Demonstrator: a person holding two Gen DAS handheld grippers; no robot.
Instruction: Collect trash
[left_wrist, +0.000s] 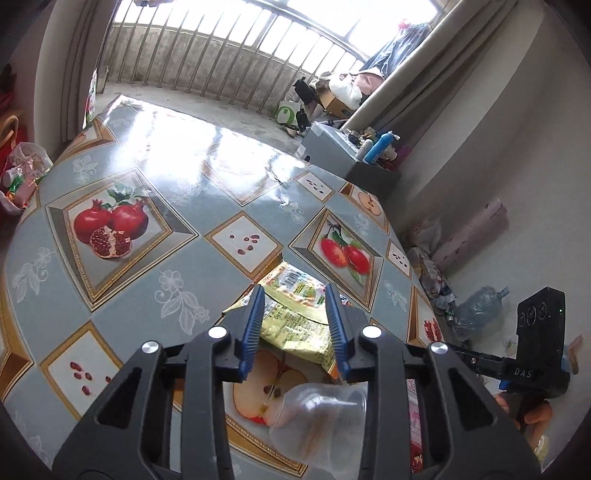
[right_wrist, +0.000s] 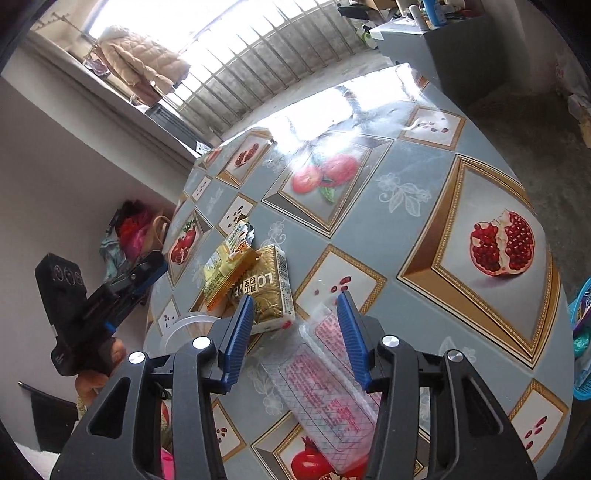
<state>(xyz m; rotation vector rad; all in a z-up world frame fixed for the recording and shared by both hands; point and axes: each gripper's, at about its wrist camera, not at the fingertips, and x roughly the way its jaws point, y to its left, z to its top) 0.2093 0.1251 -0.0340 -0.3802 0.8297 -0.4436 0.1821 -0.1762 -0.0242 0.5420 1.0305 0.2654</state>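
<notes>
Plainly, the left claw (left_wrist: 295, 325) stands part open above the tabletop (left_wrist: 147, 184), its blue pads to either side of a crumpled yellow wrapper (left_wrist: 295, 328) without visibly pressing it; whether they touch it I cannot tell. Just beneath the claw lies a clear plastic cup (left_wrist: 321, 421) on its side, partly hidden by the black frame. The right claw (right_wrist: 295, 325) is also part open and holds nothing, hovering over a clear pink-printed packet (right_wrist: 325, 376) lying flat on the tabletop. Beyond its left pad sit a gold snack pack (right_wrist: 273, 288) and the yellow wrapper, touching each other. A clear lid or rim (right_wrist: 184, 325) shows at the table's edge, cut off. Off the tabletop's right edge, a blue basket (right_wrist: 580, 332) is only partly in view.
</notes>
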